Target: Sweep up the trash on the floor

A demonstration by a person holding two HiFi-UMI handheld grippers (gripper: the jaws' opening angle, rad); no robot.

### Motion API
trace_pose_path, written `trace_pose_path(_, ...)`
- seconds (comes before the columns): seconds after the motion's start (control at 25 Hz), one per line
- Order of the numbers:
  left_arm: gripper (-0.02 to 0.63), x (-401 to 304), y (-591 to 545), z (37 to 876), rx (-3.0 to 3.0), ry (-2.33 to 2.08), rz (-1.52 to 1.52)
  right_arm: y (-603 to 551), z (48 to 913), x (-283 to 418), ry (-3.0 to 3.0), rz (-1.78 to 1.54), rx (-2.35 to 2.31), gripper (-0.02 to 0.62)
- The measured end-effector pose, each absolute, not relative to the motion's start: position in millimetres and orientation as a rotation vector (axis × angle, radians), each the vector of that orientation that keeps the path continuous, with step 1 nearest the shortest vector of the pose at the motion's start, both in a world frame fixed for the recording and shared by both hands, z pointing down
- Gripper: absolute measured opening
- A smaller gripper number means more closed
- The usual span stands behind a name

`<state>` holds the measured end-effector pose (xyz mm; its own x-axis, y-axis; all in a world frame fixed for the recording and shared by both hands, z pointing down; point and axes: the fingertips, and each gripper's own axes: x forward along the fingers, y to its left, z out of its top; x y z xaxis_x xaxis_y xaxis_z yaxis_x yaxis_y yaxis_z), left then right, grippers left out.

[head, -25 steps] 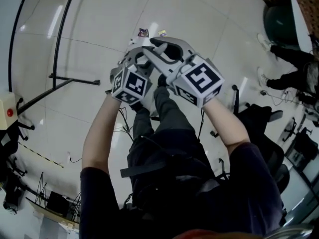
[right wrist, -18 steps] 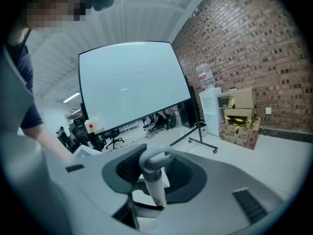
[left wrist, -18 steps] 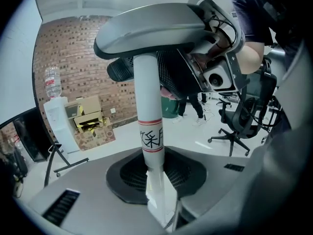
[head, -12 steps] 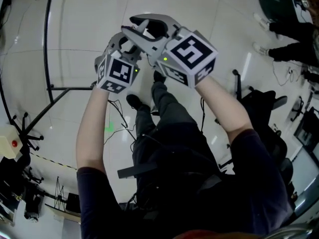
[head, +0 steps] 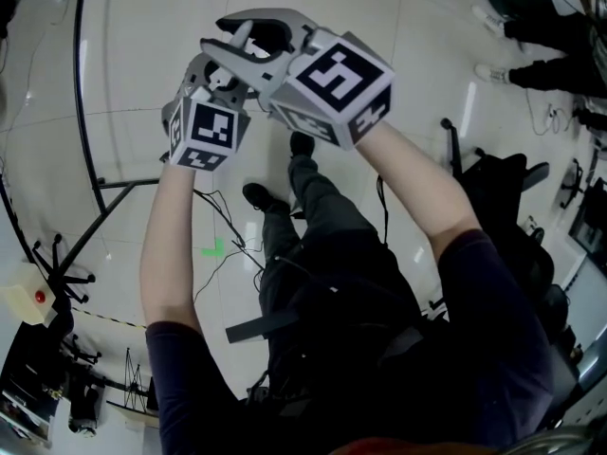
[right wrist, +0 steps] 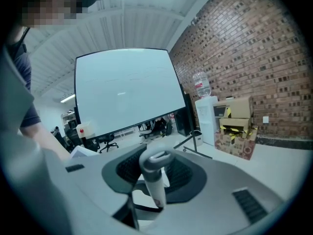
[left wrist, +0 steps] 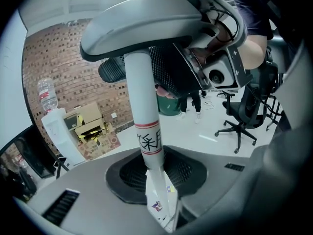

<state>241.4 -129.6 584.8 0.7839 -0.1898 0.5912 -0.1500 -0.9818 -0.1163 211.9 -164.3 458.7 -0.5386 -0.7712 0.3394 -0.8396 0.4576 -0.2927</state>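
My two grippers are held up close together over the glossy white floor. In the left gripper view a white broom handle point(left wrist: 145, 116) with red bands and a printed character runs up between the jaws of my left gripper point(left wrist: 157, 182), which is shut on it. The handle goes on up into my right gripper point(left wrist: 146, 43). The right gripper view shows the handle's grey capped top end point(right wrist: 155, 173), with my right gripper point(right wrist: 156, 192) shut on it. In the head view the left gripper point(head: 196, 76) and right gripper point(head: 228, 34) hide the handle. I see no trash.
The legs of a black stand point(head: 104, 197) lie at the left and an office chair point(head: 503, 183) at the right. Someone's shoes point(head: 493, 69) are at the upper right. By the brick wall are a large screen point(right wrist: 122, 89), cardboard boxes point(right wrist: 237, 126) and a water dispenser point(right wrist: 208, 114).
Both grippers have moved together to the upper left in the head view. The small scrap on the floor seen a second ago is out of view.
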Motion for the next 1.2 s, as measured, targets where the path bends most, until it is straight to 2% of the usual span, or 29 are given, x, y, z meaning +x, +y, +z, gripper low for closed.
trace_pose_path(0.68,0.081,204,-104,560,-2.939,0.254,-1.014,-134,430,163,-2.65,0.679,1.283,0.124)
trace_pose_path(1.2,0.081,168,-58,466,-2.893,0.2,-0.936,-80,335,105,-2.685,0.469,1.223,0.124)
